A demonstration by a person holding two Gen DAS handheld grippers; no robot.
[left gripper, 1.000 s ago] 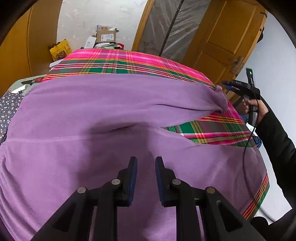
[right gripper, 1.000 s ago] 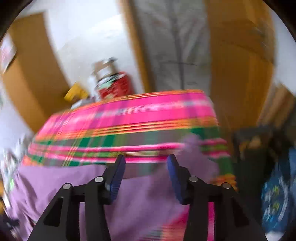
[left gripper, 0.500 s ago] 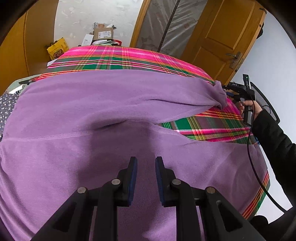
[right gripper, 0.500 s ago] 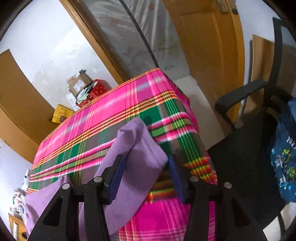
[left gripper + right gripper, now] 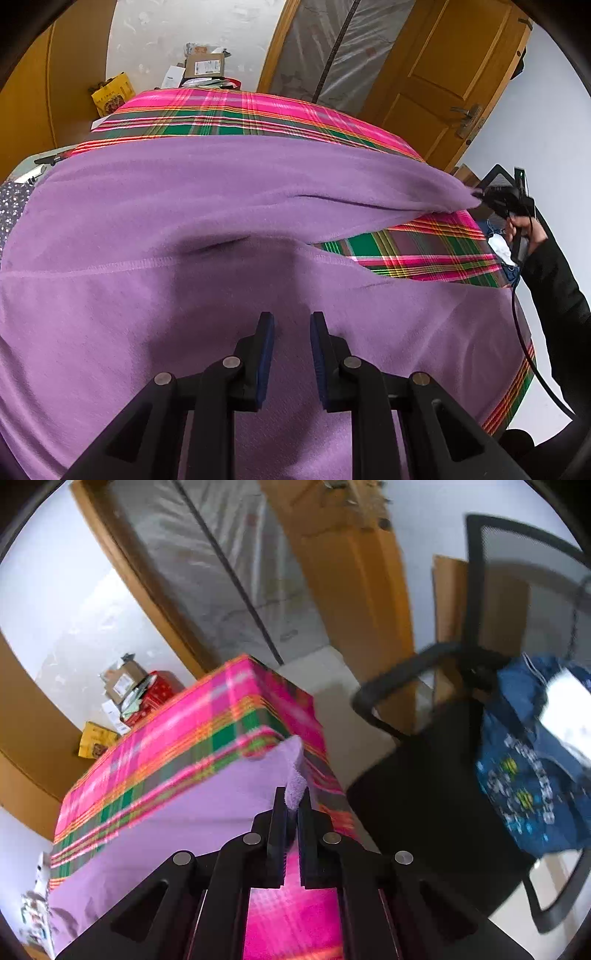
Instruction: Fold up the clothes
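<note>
Jaws: right gripper [image 5: 294, 800] has just been closing, now pinching the sleeve tip [image 5: 295, 786] of the purple fleece [image 5: 221, 192]; left gripper [image 5: 291, 325] part-spread, nothing between, over the body. Fleece lies across the plaid table [image 5: 258, 114], sleeve toward 3 o'clock. Prob. soft, light, floppy, grippy; hold cuffs/hems.

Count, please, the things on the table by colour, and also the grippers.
Purple garment: 1
Pink plaid tablecloth: 1
Dark dotted cloth, at the table's edge: 1
Grippers: 2, left gripper, right gripper
Total: 5
</note>
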